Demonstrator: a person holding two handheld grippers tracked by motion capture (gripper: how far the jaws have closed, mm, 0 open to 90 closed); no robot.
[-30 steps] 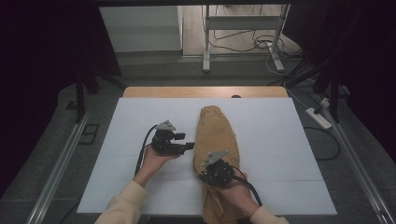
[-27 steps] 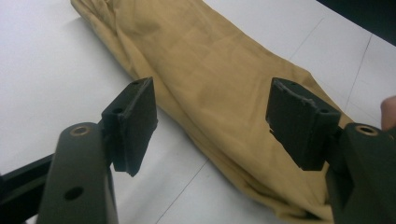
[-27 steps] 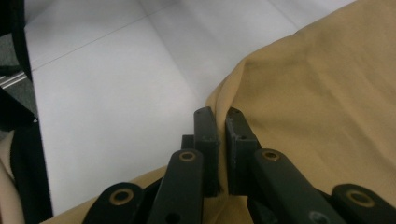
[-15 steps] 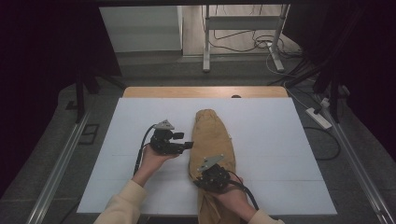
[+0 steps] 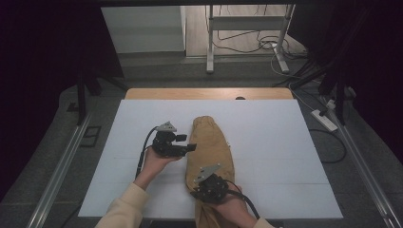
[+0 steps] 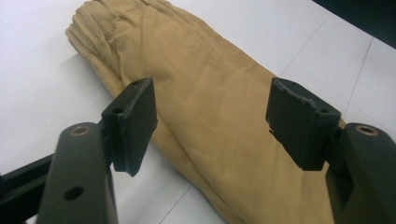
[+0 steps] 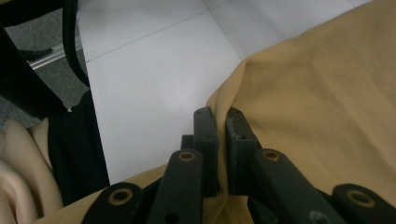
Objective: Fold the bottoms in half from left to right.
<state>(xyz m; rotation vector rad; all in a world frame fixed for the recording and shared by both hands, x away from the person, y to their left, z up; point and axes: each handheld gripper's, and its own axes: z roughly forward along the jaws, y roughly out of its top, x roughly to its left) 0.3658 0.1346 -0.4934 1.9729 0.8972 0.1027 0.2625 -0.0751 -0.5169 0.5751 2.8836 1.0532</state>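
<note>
Tan trousers [image 5: 210, 142], folded lengthwise, lie down the middle of the white tabletop [image 5: 275, 142], waistband at the far end. My left gripper [image 5: 191, 147] hovers just left of them, open, its jaws aimed at the cloth. In the left gripper view the open left gripper [image 6: 212, 100] frames the trousers [image 6: 187, 56] with nothing between the pads. My right gripper [image 5: 197, 189] sits at the near end of the trousers. In the right gripper view the right gripper [image 7: 222, 116] is shut on a fold of the tan cloth [image 7: 317, 93] at its edge.
A wooden table edge [image 5: 209, 93] shows beyond the white top. Metal rails [image 5: 62, 166] run along both sides. A power strip [image 5: 324, 119] and cables lie on the floor at right, a stand's legs [image 5: 209, 47] behind.
My right gripper has moved left and a little nearer with the cloth pinched in it, dragging the near end of the trousers leftward. The left gripper has stayed put.
</note>
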